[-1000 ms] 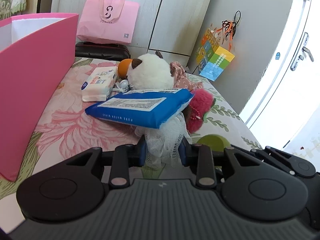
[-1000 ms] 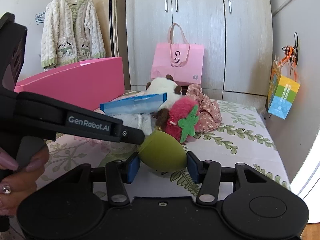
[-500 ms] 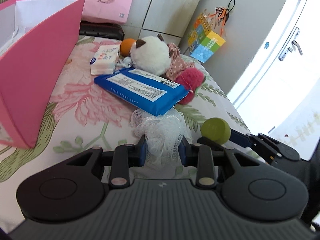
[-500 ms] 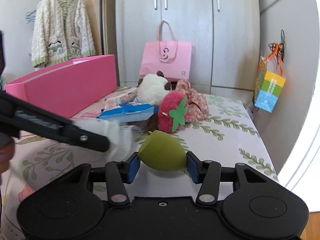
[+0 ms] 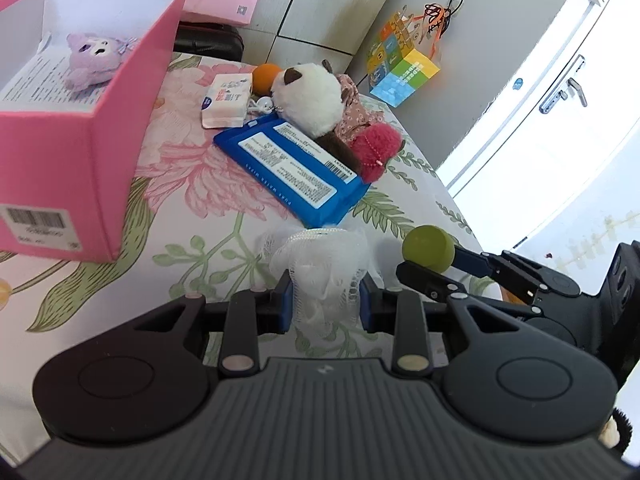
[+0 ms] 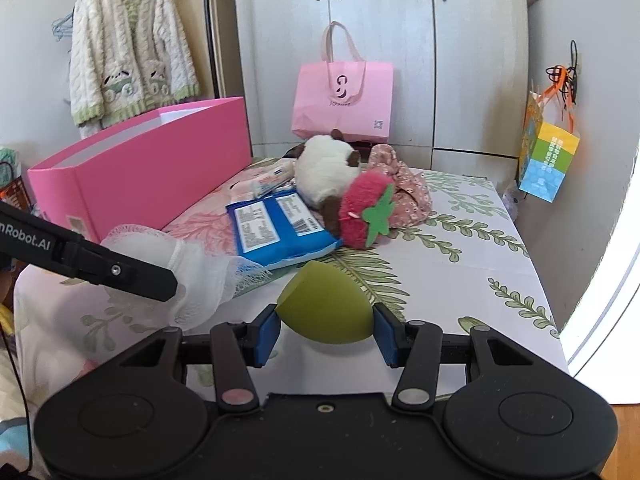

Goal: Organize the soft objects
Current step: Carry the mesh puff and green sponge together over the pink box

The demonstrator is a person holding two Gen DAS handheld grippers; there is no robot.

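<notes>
The box point(image 5: 92, 152) stands left of the wipes pack point(image 5: 292, 168); the panda plush point(image 5: 312, 96) lies behind.

3 plush toys point(image 5: 316, 94), 2 wipes packs point(image 5: 294, 168), 1 box point(image 5: 80, 120)

Bedroom. Bed point(image 6: 460, 248) under a sheet printed with green fern leaves and pink flowers. Pale wood-grain wardrobe point(image 6: 380, 40) along the far wall, metal bar handles. Pink paper bag point(image 6: 342, 100) standing against its doors. Cream and green knitted cardigan point(image 6: 128, 48) on a hanger, left. Colourful gift bag point(image 6: 546, 156) hanging on the grey right wall. White door point(image 5: 560, 92) with lever handle, bright daylight beside it.
</notes>
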